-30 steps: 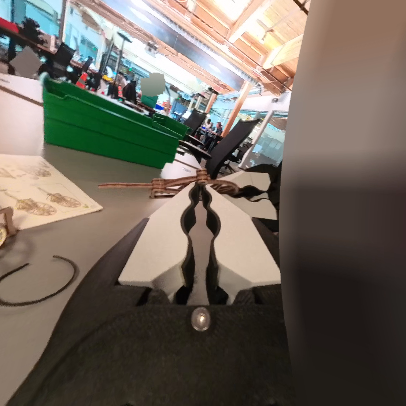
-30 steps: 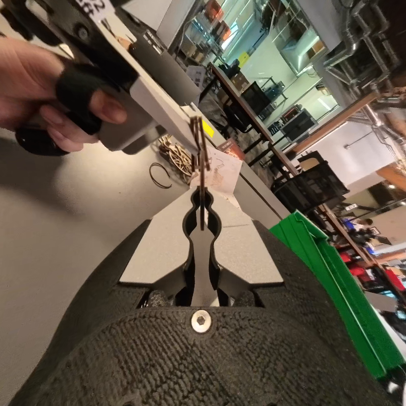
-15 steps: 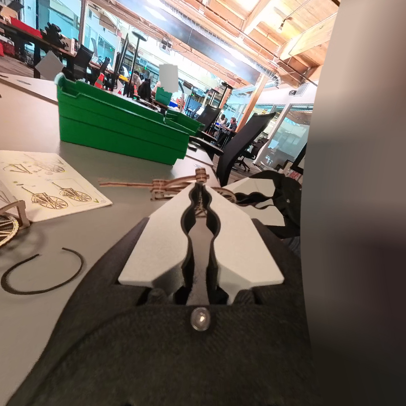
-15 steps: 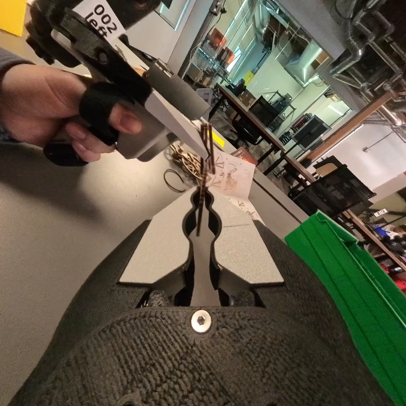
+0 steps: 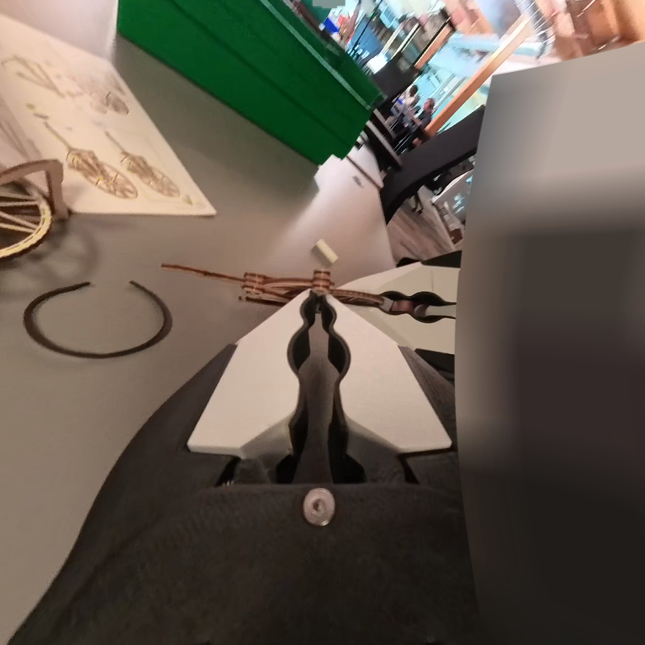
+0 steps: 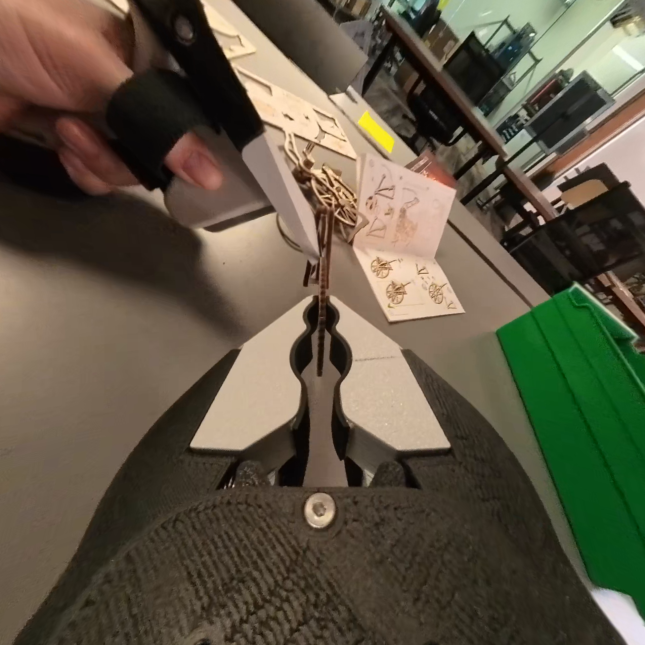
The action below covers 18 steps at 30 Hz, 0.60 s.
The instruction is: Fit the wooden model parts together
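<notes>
A thin layered wooden assembly [image 5: 265,284] is held between both grippers just above the grey table [image 5: 227,223]. My left gripper [image 5: 319,296] is shut on its middle, by a small stacked block. My right gripper [image 6: 321,301] is shut on one end of it, seen edge-on as a narrow strip [image 6: 323,331] between the jaws. The right gripper also shows in the left wrist view [image 5: 387,303], clamped on the piece's right end. The left gripper, held by a hand [image 6: 69,104], reaches in from the upper left in the right wrist view [image 6: 314,256]. A spoked wooden wheel model [image 5: 21,223] stands at the left.
A black open ring [image 5: 97,321] lies on the table near the wheel. An instruction sheet [image 5: 104,139] lies behind it, and stacked green bins [image 5: 244,69] beyond. A small white block [image 5: 326,251] lies past the assembly. Punched wooden sheets [image 6: 296,108] and a yellow note [image 6: 377,132] lie farther off. My left and right fingertips are right by each other.
Both grippers have tipped downward and moved closer to the table, carrying the wooden assembly with them. Both stay shut on it.
</notes>
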Each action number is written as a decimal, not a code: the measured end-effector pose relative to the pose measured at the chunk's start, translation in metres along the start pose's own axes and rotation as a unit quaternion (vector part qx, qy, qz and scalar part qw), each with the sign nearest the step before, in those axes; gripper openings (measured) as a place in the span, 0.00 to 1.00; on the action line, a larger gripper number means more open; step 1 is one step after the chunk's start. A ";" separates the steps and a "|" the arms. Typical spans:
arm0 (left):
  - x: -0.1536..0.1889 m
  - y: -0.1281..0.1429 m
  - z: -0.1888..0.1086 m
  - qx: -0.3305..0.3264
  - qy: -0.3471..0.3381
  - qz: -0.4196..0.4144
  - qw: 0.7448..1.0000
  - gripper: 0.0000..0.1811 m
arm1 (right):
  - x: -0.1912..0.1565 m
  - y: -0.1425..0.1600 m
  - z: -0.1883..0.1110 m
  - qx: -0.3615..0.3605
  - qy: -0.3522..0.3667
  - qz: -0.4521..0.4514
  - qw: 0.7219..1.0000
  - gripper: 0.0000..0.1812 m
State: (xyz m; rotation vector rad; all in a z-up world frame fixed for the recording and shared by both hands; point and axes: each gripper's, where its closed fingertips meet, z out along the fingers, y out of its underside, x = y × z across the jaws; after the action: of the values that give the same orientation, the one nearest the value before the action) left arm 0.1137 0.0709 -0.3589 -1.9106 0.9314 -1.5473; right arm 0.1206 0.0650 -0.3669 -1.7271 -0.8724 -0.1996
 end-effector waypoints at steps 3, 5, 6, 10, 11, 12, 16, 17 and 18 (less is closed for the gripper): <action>-0.007 0.013 0.000 -0.050 -0.022 0.014 0.998 0.03 | -0.007 0.007 0.007 -0.016 -0.010 -0.039 0.999 0.00; -0.010 0.019 -0.004 -0.075 -0.038 0.036 0.996 0.07 | -0.010 0.006 0.009 -0.018 -0.016 -0.061 0.998 0.00; -0.011 0.024 -0.006 -0.090 -0.045 0.051 0.994 0.10 | -0.011 0.006 0.009 -0.016 -0.021 -0.070 0.997 0.00; -0.015 0.046 -0.025 -0.159 -0.065 0.133 0.976 0.08 | -0.013 0.004 0.012 -0.005 -0.031 -0.094 0.995 0.00; -0.018 0.047 -0.031 -0.162 -0.074 0.162 0.970 0.07 | -0.014 0.004 0.013 -0.002 -0.032 -0.100 0.994 0.00; -0.018 0.043 -0.036 -0.151 -0.080 0.195 0.966 0.08 | -0.015 0.003 0.014 0.003 -0.034 -0.109 0.993 0.00; -0.012 0.008 -0.048 -0.045 -0.125 0.336 0.933 0.19 | -0.020 0.002 0.015 0.012 -0.034 -0.160 0.986 0.00; -0.010 0.009 -0.047 -0.048 -0.129 0.364 0.921 0.20 | -0.021 0.002 0.015 0.015 -0.034 -0.175 0.984 0.00; -0.010 0.013 -0.045 -0.058 -0.135 0.401 0.904 0.21 | -0.022 0.002 0.016 0.016 -0.033 -0.186 0.982 0.00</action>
State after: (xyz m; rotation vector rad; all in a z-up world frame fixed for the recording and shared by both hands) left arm 0.0664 0.0719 -0.3647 -1.4493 1.4531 -0.7336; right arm 0.1016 0.0687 -0.3863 -1.5364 -1.2385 -0.3747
